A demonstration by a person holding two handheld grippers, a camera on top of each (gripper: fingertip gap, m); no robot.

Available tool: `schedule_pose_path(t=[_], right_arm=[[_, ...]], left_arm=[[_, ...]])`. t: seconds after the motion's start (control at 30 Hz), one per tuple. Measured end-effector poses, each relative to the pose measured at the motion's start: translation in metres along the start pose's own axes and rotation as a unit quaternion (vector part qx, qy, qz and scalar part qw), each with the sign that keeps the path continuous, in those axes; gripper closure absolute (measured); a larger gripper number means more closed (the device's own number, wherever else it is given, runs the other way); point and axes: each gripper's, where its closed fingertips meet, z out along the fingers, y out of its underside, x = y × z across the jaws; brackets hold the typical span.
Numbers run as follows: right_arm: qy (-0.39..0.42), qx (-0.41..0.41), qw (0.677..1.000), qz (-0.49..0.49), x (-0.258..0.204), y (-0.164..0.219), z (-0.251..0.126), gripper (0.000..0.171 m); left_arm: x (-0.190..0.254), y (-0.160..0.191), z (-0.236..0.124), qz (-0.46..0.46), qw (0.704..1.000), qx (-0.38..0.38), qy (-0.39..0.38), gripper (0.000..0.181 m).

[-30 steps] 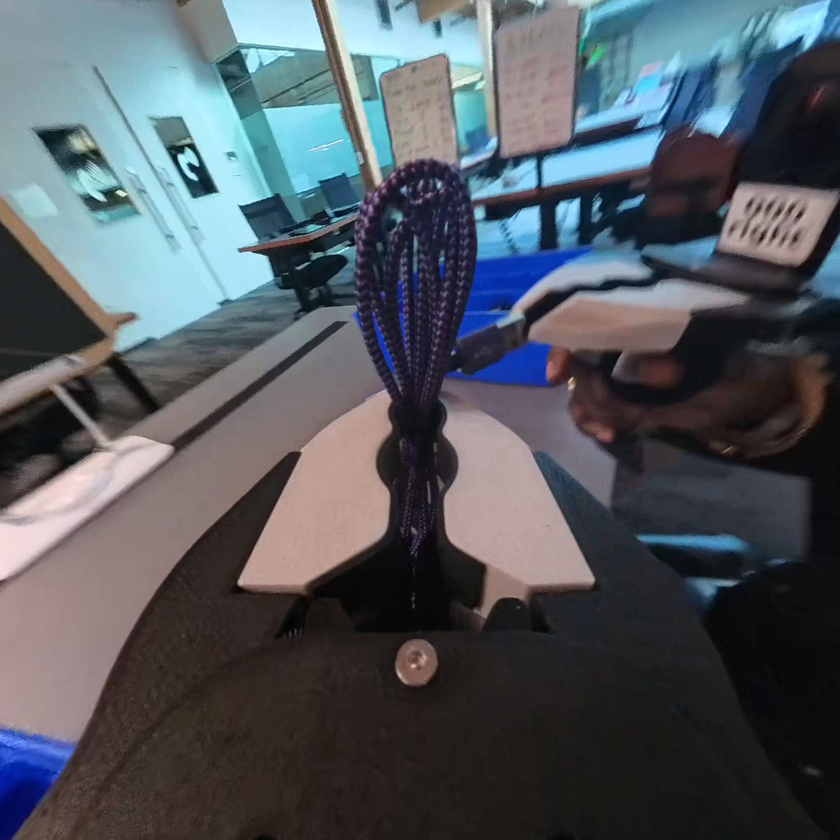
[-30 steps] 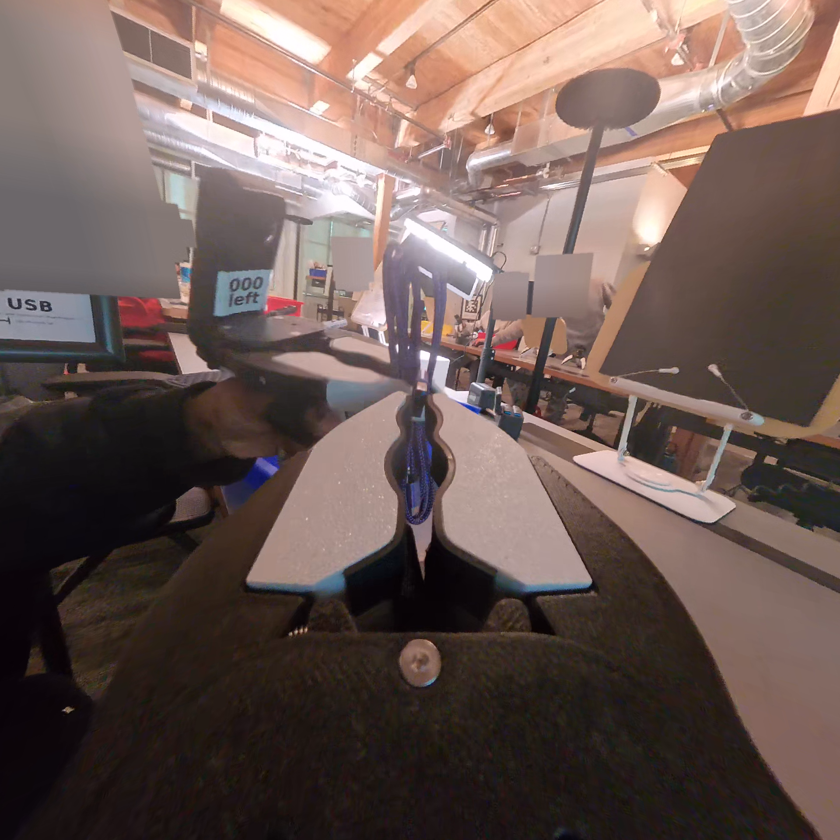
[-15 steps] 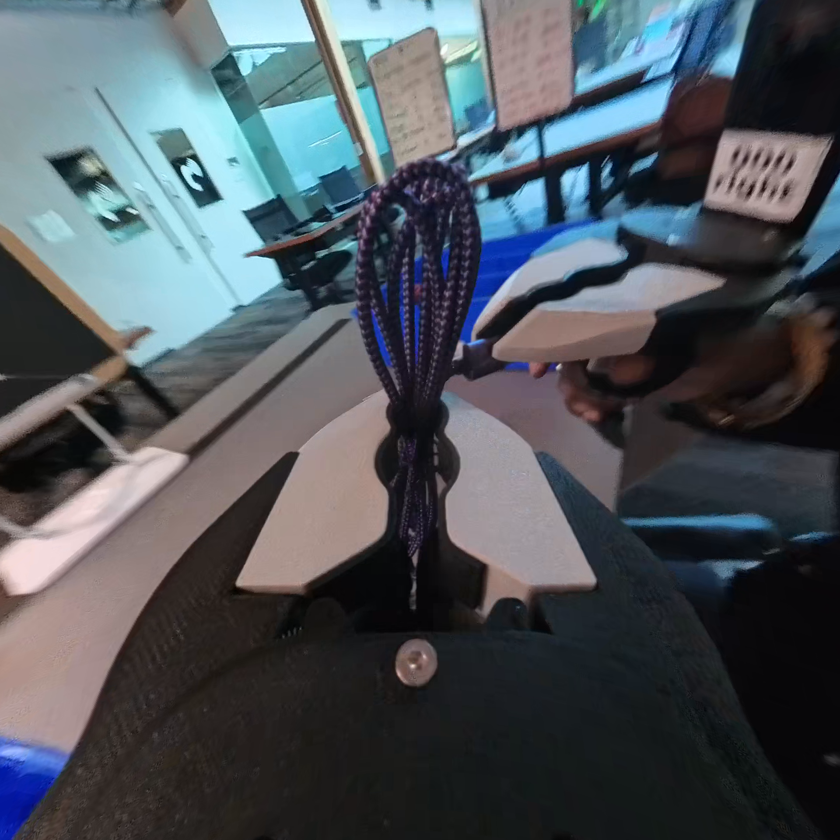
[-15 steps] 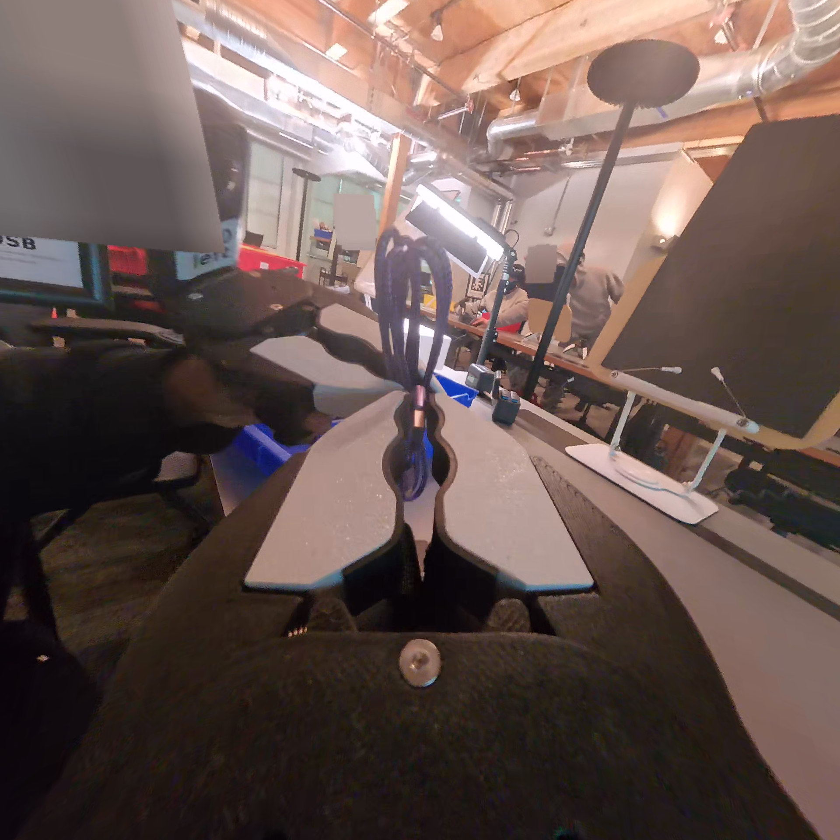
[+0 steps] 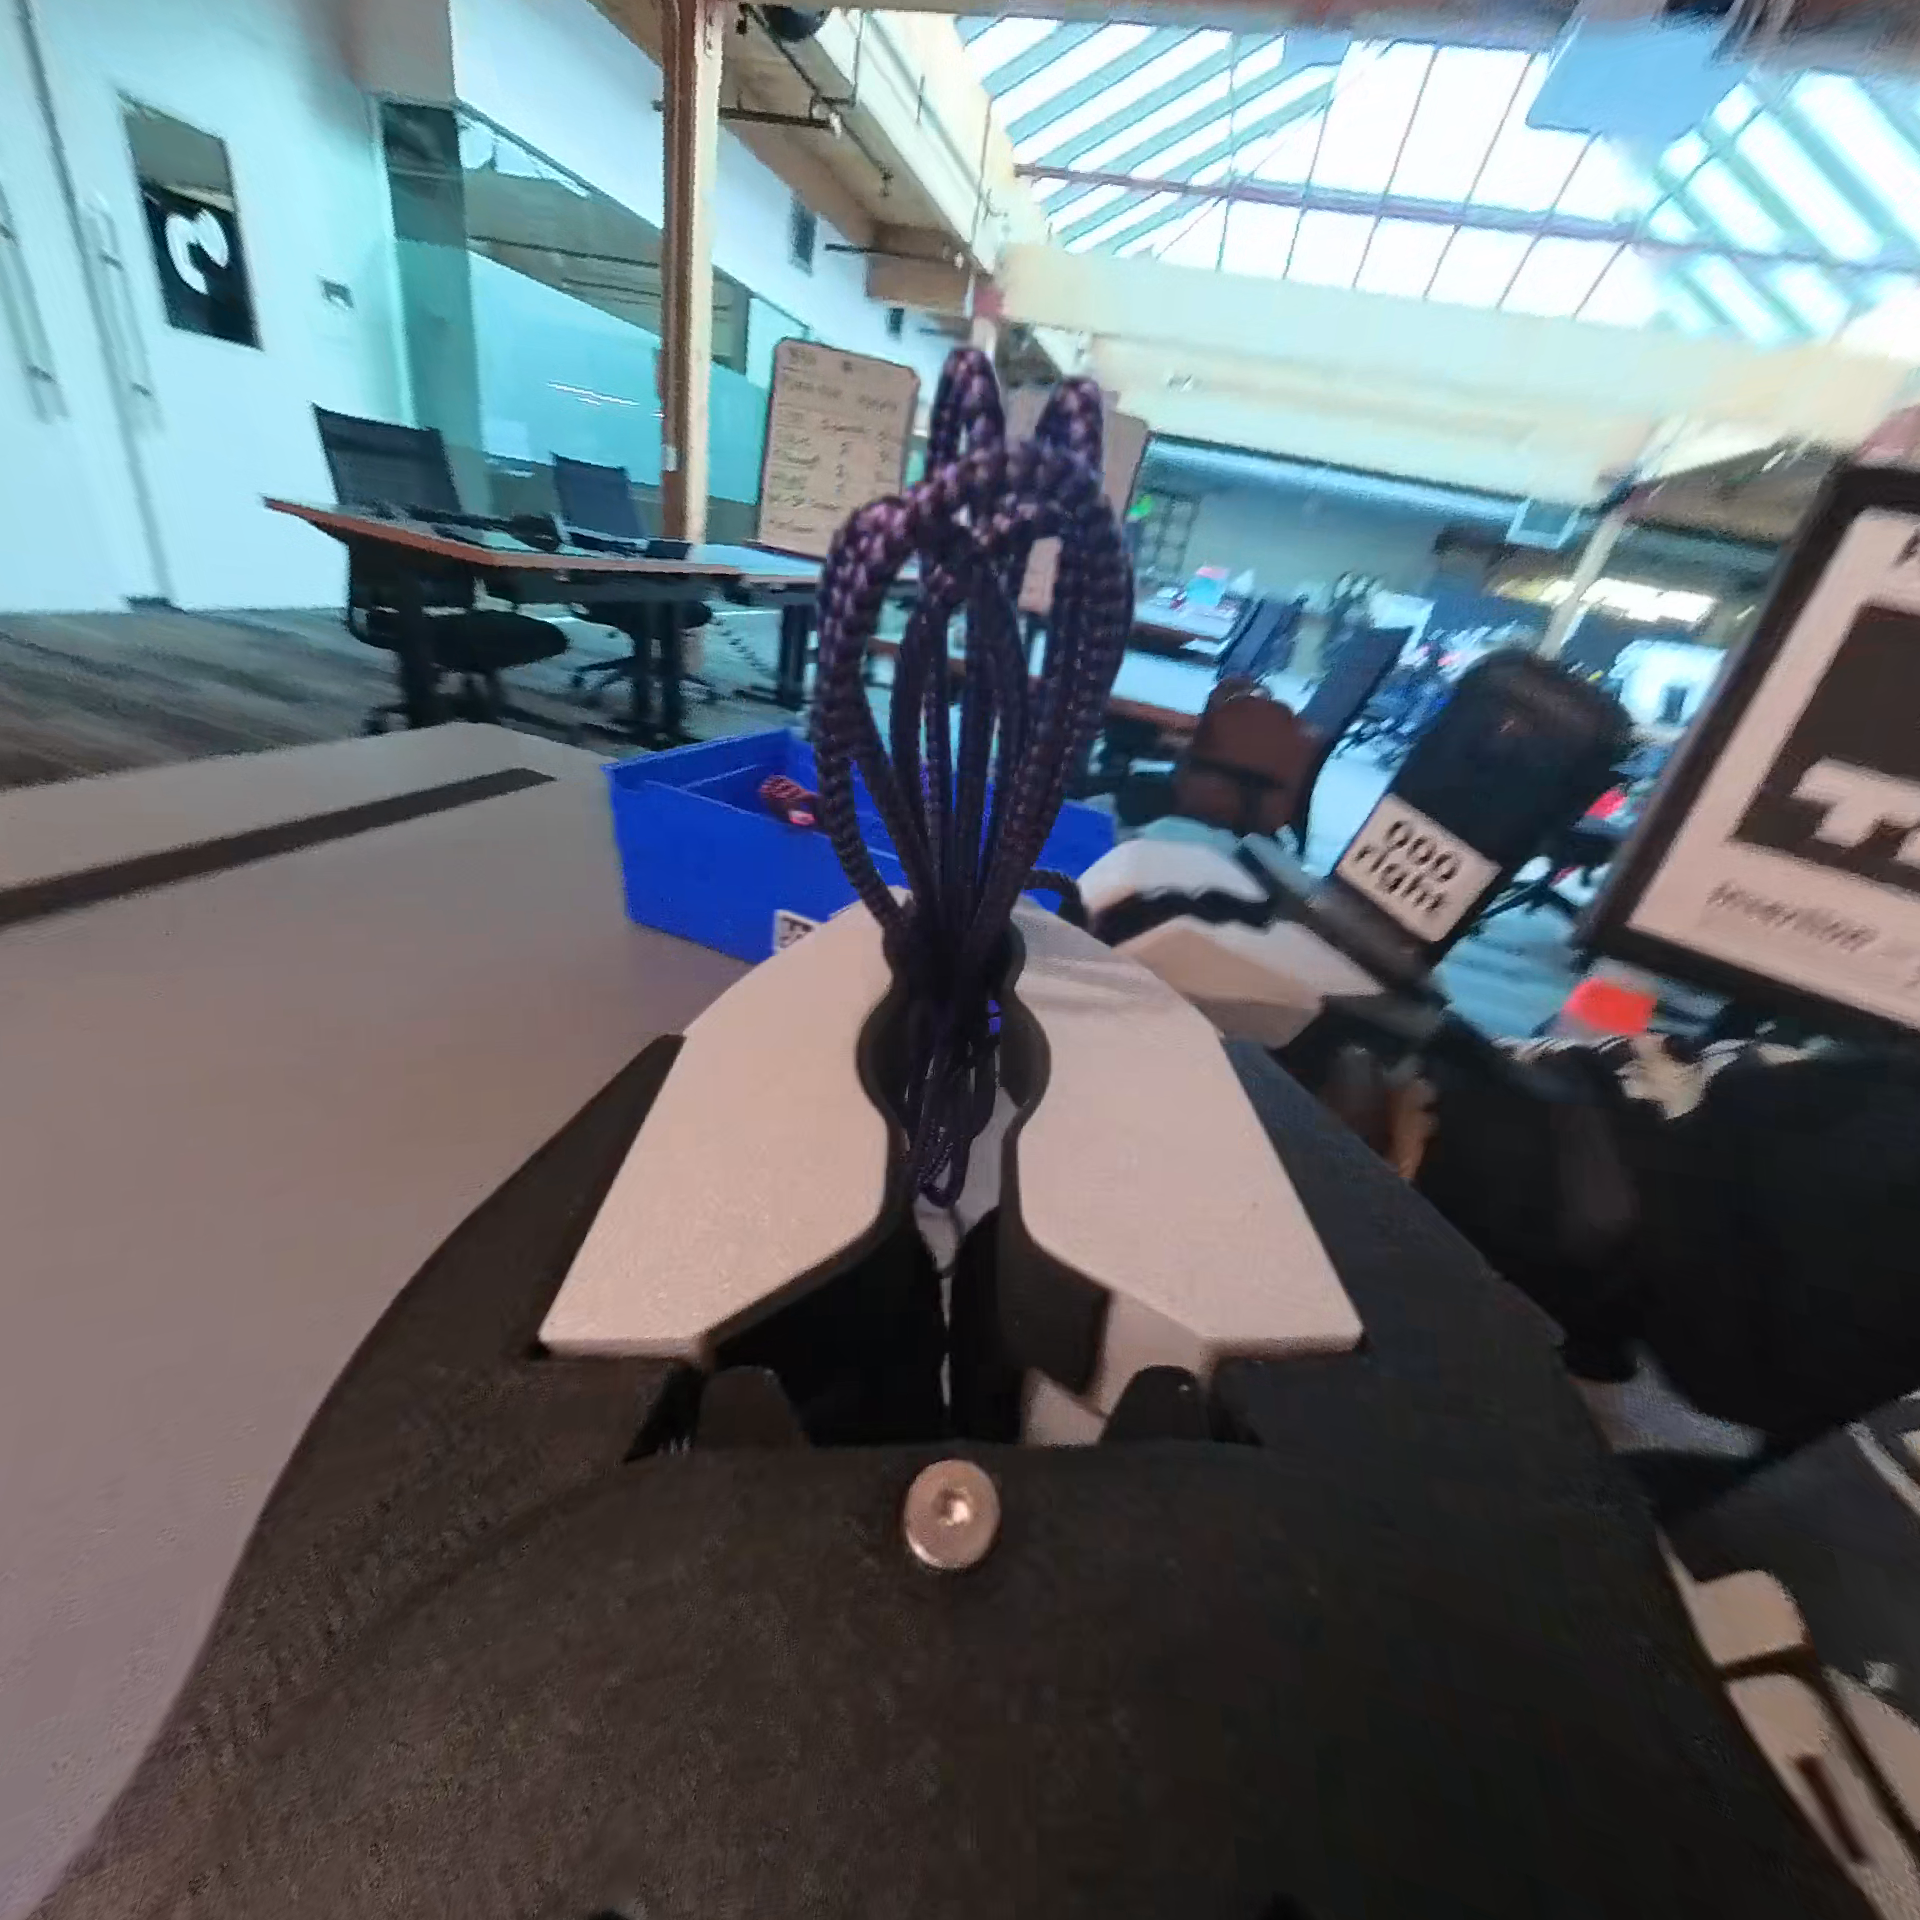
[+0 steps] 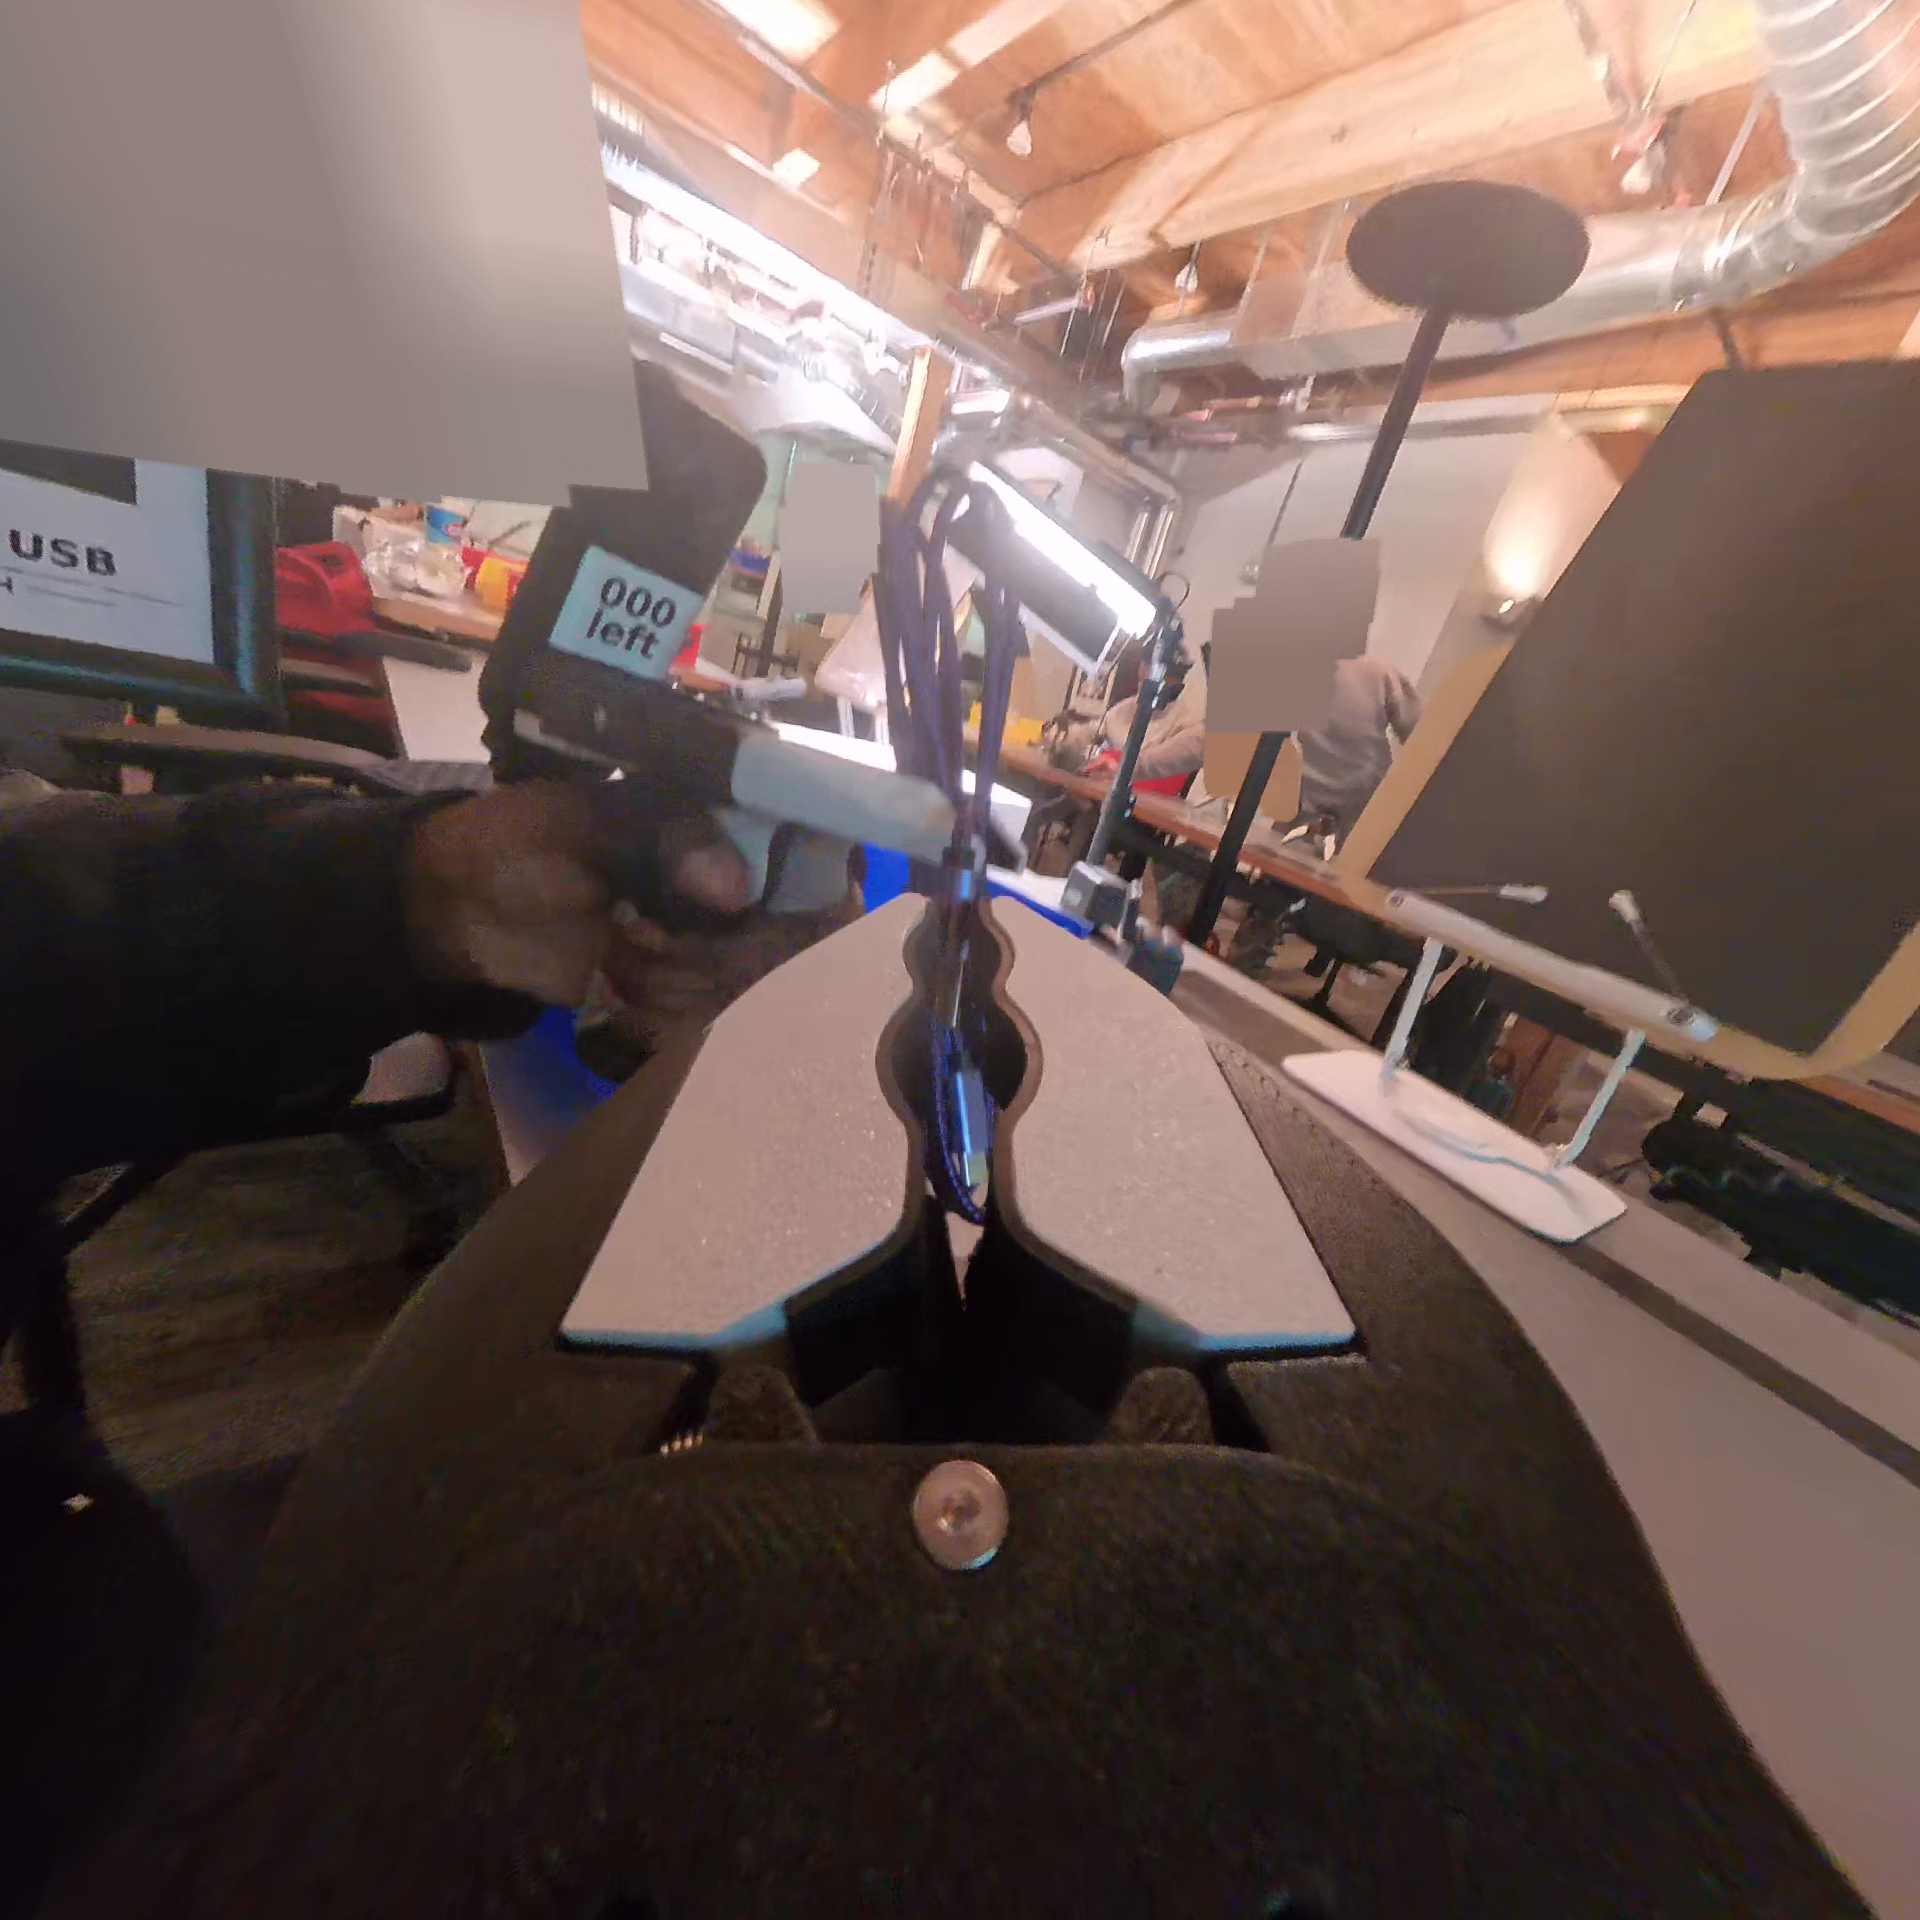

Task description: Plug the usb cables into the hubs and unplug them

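Left wrist view: left claw [image 5: 951,997] pressed together on a bundled purple braided USB cable [image 5: 966,665]; loops stand upright above the fingertips, lower strands hang in the gap between the fingers. Grey counter [image 5: 291,1039] left and below. Blue bin [image 5: 707,873] on the counter, just beyond the claw tips, a small red-patterned item inside, too blurred to identify. Right claw [image 5: 1174,914] visible at right of the bundle, near it; contact with the cable not discernible here.

Right wrist view: right claw [image 6: 958,935] pinching the same cable [image 6: 935,644]; a metallic plug end [image 6: 966,1117] lies in the gap between its fingers, pointing toward the camera. Left claw [image 6: 935,816] enters from the left, gripping the bundle just above the right claw's tips, held by a hand [image 6: 540,894]. White stand [image 6: 1455,1132] with a dark tilted panel on the counter [image 6: 1714,1455] at right. Hubs not visible in either view.
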Motion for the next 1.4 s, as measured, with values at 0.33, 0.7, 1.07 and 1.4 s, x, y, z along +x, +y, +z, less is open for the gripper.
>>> schedule_pose_path(t=[0.33,0.7,1.07,1.4], right_arm=[[0.017,0.054,0.998,0.026,0.011,-0.012,-0.007,0.165],[-0.003,0.074,0.995,0.073,0.002,-0.014,-0.004,0.140],[0.004,0.040,0.994,0.099,0.010,-0.016,-0.006,0.157],[-0.022,0.001,0.989,0.147,0.013,0.000,-0.004,0.165]], left_arm=[[-0.004,-0.001,0.000,-0.054,0.998,0.010,0.014,0.171],[0.004,0.004,0.003,-0.095,0.994,0.011,0.046,0.170],[0.002,0.017,0.006,0.019,0.999,-0.045,0.021,0.170],[-0.006,0.025,0.005,0.058,0.995,-0.078,0.003,0.169]])
